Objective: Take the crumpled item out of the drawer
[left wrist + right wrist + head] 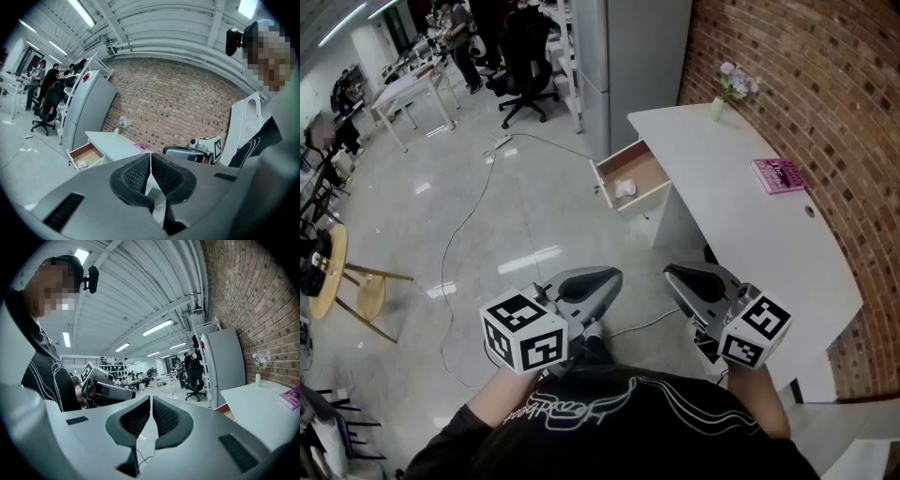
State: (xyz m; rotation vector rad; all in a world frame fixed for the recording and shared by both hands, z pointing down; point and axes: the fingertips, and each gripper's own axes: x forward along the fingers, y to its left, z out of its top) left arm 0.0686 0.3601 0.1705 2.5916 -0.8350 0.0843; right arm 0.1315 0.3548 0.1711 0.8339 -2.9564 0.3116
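A white crumpled item (624, 188) lies in the open wooden drawer (643, 167) at the near end of the white desk (741, 202). The left gripper view also shows the drawer (89, 153) and the crumpled item (82, 164), small and far off to the left. My left gripper (613, 276) and right gripper (671, 272) are held side by side close to my body, well short of the drawer. The left gripper (150, 160) is shut with nothing in it. So is the right gripper (151, 404), its pads nearly touching.
The desk runs along a brick wall and carries a pink book (778, 174) and a small vase of flowers (719, 103). A grey cabinet (628, 56) stands past the drawer. A cable (459, 234) trails over the glossy floor; a wooden stool (337, 272) is at left.
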